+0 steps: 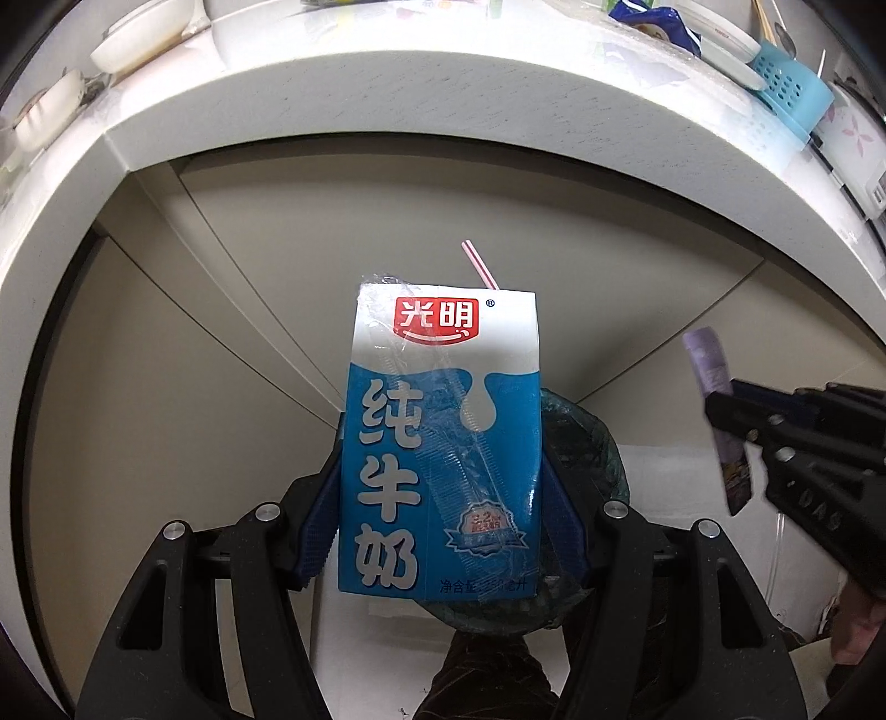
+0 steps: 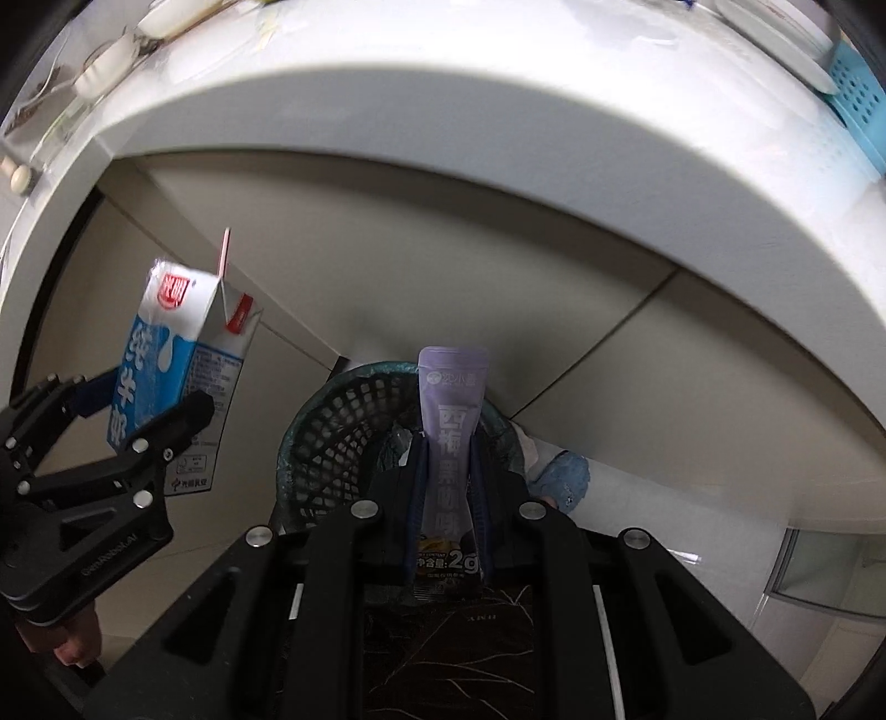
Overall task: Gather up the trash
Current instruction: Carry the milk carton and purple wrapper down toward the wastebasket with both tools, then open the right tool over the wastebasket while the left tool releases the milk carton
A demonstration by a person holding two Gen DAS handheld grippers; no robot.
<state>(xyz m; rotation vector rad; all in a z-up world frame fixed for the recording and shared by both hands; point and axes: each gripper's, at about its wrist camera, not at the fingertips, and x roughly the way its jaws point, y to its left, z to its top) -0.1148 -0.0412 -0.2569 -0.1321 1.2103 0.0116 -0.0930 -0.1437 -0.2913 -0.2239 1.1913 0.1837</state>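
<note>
Trash over bin

Surface (image 1: 387, 105) edge curves overhead, carrying bowls (image 1: 138, 41) and a blue basket (image 1: 792, 83). Bin (image 2: 332, 421), black mesh with liner, sits below both grippers. Left gripper (image 1: 443, 471) jaws clamp a blue-white carton (image 1: 437, 443) with straw (image 1: 479, 266), upright. Right gripper (image 2: 448, 476) jaws pinch a purple sachet (image 2: 451, 399) above the bin.

Blue-and-white cardboard milk carton (image 1: 440, 443): red logo panel reads 光明 with ® beside; large white characters 纯牛奶 down front; small line 净含量 at bottom edge, figure after it illegible. Slim lilac foil sachet (image 2: 451, 471): white characters 西梅黑咖啡; lower band reads 净含量: 2g.
</note>
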